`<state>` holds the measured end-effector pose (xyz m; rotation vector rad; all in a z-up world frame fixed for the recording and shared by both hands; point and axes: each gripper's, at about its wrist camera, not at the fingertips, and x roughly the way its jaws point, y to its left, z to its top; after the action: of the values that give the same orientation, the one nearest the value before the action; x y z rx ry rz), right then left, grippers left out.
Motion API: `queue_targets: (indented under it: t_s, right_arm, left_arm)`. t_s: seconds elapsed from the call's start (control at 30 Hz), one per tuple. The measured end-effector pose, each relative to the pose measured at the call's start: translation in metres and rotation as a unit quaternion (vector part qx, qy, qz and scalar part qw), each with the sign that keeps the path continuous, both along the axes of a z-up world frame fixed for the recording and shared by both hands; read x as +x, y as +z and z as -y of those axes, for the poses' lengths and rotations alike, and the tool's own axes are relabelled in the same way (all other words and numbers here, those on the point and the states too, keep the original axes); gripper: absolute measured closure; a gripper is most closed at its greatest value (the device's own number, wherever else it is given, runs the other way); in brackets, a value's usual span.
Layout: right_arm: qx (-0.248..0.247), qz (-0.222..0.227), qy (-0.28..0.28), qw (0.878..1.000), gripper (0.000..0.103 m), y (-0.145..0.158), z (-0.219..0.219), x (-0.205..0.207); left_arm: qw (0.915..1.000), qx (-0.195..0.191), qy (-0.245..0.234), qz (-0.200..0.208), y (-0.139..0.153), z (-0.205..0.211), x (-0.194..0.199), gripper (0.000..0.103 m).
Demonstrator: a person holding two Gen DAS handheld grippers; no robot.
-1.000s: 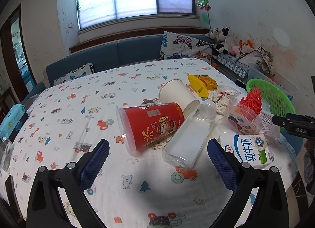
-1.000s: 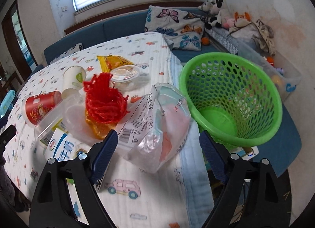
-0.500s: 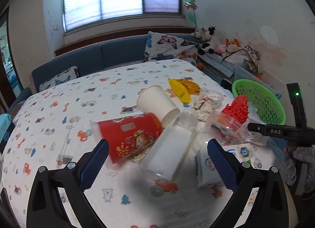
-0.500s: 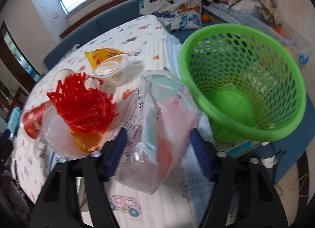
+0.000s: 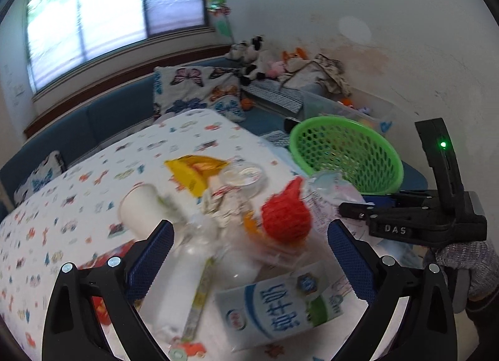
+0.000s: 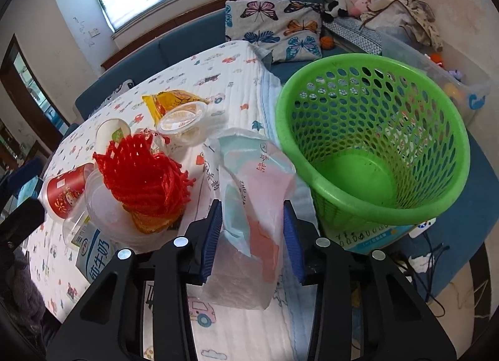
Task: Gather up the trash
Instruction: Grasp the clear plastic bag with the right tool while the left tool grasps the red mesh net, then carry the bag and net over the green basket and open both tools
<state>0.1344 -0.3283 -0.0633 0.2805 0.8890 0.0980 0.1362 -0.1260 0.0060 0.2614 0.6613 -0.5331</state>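
Now the right gripper (image 6: 252, 236) is closing around the bag (image 6: 249, 205), pads at its sides, likely to carry it to the basket (image 6: 374, 142) just beside. Left gripper (image 5: 249, 255) hangs spread over the bottle (image 5: 184, 276), gripping nothing.

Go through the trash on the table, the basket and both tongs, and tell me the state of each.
Plastic bag: upright between right tongs, which are closing.
Basket: upright, empty.
Red cup: on its side.
Milk carton: lying flat.
Left tongs: open, empty.
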Motion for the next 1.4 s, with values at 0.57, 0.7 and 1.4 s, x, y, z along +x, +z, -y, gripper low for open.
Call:
queue_targets:
  t_s: [0.57,0.7,1.4]
  right_arm:
    - [0.000,0.013,0.006,1.000,0.064,0.006,0.008,-0.009]
    - [-0.006,0.019,0.007,1.000,0.064,0.013,0.009,-0.012]
    - [-0.039,0.058,-0.066,0.995,0.064,0.052,0.078,-0.002]
  left_arm:
    - [0.9946,0.042,-0.073,-0.060,-0.025,0.043,0.045,0.038]
    - [0.9926,0.043,-0.083,-0.078,-0.032,0.047,0.051,0.064]
    - [0.9943,-0.009,-0.093,-0.052,0.023,0.066,0.054,0.088]
